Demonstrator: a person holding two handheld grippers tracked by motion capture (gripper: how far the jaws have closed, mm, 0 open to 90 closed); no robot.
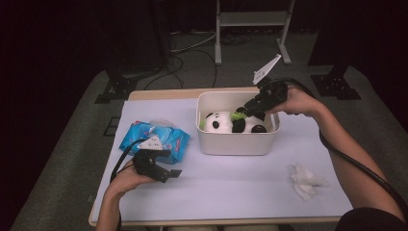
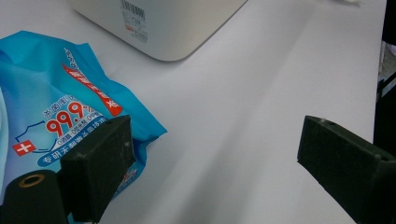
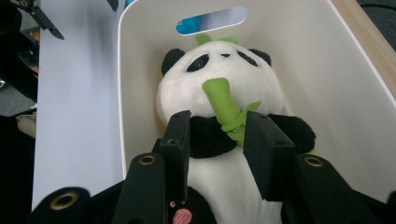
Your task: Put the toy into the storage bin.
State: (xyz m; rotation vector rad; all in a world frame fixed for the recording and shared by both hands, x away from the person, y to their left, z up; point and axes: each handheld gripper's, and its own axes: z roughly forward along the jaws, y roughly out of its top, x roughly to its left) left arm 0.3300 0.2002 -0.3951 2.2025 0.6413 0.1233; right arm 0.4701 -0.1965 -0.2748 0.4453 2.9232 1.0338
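Observation:
A black-and-white plush panda (image 3: 219,74) lies on its back in a cream plastic bin (image 3: 140,70), with a green bamboo stalk (image 3: 222,100) on its chest. My right gripper (image 3: 219,135) hovers just over the panda's chest. Its jaws are open on either side of the bamboo, and the pads do not press on the toy. From the high view, the right gripper (image 1: 246,110) reaches into the bin (image 1: 235,144) from the far right rim. My left gripper (image 2: 215,149) rests open and low over the table, its left jaw beside a blue wet-wipes pack (image 2: 60,102).
The wipes pack (image 1: 154,137) lies left of the bin on the white table cover. A crumpled white tissue (image 1: 304,180) sits at the front right. The table's wooden edge (image 1: 159,94) runs behind the bin. Stands and cables are on the floor beyond.

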